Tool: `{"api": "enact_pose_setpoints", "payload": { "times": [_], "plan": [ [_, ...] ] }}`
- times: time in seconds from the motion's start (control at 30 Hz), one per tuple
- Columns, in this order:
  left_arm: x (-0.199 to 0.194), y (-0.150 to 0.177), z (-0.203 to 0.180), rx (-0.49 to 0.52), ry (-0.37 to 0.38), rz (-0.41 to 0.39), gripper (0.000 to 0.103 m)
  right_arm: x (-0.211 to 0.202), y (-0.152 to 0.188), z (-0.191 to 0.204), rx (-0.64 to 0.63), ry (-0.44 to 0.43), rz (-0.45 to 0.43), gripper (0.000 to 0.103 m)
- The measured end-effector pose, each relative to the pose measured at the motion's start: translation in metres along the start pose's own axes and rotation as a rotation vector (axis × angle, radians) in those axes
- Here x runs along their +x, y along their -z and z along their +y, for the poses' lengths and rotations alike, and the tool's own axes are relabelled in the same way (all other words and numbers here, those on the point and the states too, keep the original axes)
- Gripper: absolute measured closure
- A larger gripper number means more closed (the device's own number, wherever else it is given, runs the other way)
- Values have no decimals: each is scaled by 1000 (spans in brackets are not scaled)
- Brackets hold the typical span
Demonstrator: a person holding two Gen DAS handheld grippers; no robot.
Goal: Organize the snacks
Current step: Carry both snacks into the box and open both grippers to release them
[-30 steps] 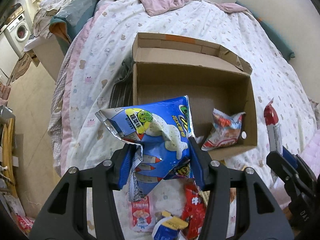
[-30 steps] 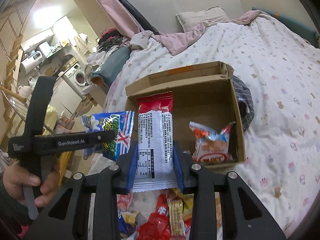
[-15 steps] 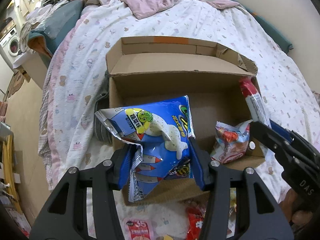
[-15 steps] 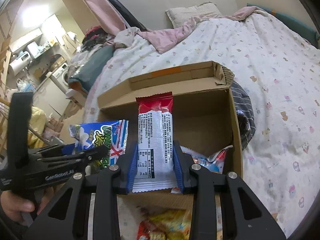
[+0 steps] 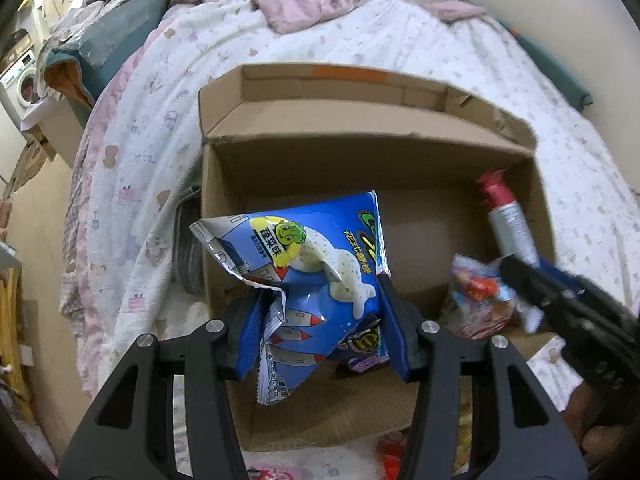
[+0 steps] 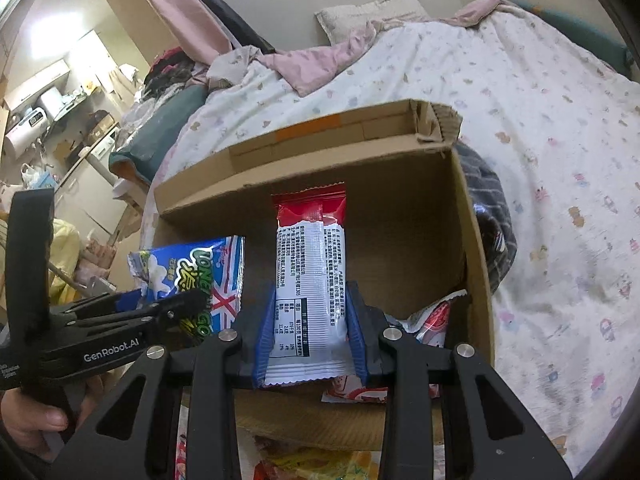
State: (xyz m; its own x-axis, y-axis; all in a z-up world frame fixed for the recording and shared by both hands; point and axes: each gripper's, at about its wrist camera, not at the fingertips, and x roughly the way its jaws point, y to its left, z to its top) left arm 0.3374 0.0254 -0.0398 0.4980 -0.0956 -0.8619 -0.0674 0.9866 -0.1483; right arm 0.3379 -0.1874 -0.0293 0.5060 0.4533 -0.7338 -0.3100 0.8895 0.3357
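Both snacks (blue bag (image 5: 308, 280), red-white pack (image 6: 310, 284)) pinched over box (image 6: 472, 240).

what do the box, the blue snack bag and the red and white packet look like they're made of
Box: brown corrugated cardboard, matte; fluting shows at a torn flap edge. Blue snack bag: likely thin plastic film, glossy and sharply creased, silvery inside at its torn edge. Red and white packet: probably plastic wrapper film with a slight sheen and crimped, serrated ends.
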Motion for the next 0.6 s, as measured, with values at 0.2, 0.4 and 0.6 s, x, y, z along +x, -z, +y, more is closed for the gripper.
{"api": "enact_pose_setpoints", "payload": {
  "times": [0.2,0.4,0.6],
  "plan": [
    [-1,-1,-1,9,-7,-22,54,11,1,-1,20,-11,46,69],
    [1,-1,-4,25,-12,-6,52,12,1,-4,40,-31,58,69],
    [-4,1,-6,39,-29,-39,36,11,1,-7,60,-29,65,69]
  ]
}}
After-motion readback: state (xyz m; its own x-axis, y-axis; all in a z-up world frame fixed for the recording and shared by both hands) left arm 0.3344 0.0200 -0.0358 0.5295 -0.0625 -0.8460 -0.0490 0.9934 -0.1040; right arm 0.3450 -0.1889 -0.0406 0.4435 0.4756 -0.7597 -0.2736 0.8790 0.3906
